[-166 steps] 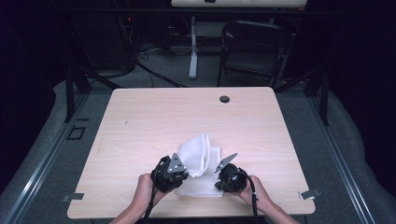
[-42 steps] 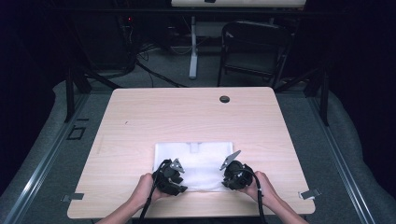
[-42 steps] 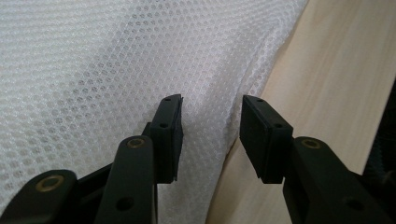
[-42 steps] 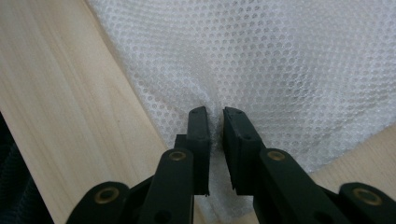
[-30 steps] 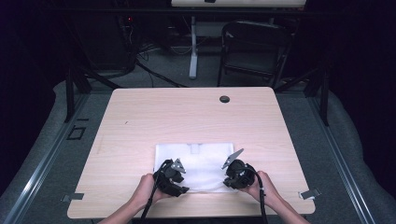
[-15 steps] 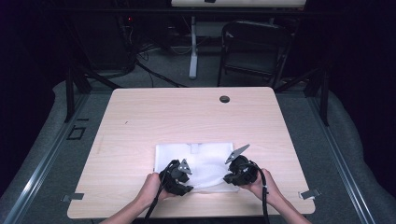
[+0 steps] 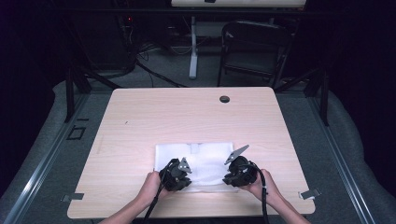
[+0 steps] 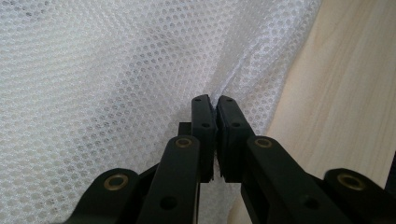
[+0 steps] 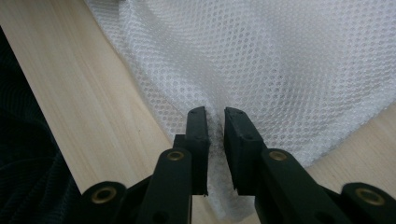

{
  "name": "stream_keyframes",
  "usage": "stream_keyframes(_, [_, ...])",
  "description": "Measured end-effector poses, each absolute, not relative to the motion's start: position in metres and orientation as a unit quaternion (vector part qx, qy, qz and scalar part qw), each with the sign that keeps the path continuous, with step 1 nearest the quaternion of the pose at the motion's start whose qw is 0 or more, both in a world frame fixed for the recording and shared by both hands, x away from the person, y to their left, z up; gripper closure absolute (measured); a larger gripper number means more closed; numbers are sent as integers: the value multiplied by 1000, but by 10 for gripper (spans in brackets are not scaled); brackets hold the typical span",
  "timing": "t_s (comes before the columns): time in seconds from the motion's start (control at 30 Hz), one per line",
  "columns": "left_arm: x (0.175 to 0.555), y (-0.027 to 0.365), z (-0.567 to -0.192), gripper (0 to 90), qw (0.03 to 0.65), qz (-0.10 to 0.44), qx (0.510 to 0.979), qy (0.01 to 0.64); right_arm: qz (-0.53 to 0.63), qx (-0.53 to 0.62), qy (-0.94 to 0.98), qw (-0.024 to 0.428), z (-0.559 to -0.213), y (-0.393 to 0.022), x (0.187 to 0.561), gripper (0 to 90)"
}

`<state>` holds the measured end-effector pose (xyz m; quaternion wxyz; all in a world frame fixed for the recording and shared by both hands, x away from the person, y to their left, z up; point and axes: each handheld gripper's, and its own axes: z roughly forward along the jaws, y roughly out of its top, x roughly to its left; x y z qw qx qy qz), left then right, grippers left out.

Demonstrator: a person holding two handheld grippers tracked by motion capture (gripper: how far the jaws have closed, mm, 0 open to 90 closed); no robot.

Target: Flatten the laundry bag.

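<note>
A white mesh cloth (image 7: 194,156) lies flat as a rectangle on the near half of the wooden table (image 7: 187,116). My left gripper (image 7: 180,179) sits at the cloth's near left corner. Its jaws have just been closing, and in the left gripper view this gripper (image 8: 214,100) is shut on a pinched fold of the mesh cloth (image 8: 93,70). My right gripper (image 7: 235,176) sits at the near right corner. Its jaws have just been opening. In the right gripper view this gripper (image 9: 215,112) stands slightly open, a ridge of the cloth (image 9: 289,56) still between the jaws.
A round cable hole (image 7: 224,99) marks the table's far side. Bare wood surrounds the cloth on the left, right and far sides. A dark folding chair (image 7: 254,46) and a white stand (image 7: 193,46) are on the floor beyond the table. The table's front edge runs just behind both hands.
Several seconds ago the cloth was bunched up between the grippers; now it lies spread flat. Over the last second the left gripper shifted slightly right along the near edge.
</note>
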<state>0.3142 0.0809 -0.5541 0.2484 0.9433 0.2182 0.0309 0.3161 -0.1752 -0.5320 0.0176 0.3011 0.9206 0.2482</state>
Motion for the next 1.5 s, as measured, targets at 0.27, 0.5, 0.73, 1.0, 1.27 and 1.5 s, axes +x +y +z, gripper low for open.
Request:
stream_keyframes(0.27, [315,82,-551,874,263,32,938,226,269,276,922,36,-517,-171,303,824])
stream_keyframes(0.5, [314,84,-546,874,272,41,934,228,270,233,933,40,-526,-147,288,900])
stream_keyframes(0.73, [314,85,-542,874,280,49,932,226,253,220,940,68,-542,-131,289,900])
stream_keyframes(1.0, [314,85,-539,875,285,50,929,232,244,221,938,103,-554,-130,293,900])
stream_keyframes(1.27, [315,87,-536,878,294,52,922,246,237,223,941,96,-559,-130,294,900])
stream_keyframes(1.5, [317,88,-530,878,306,49,915,260,240,224,941,88,-560,-131,295,900])
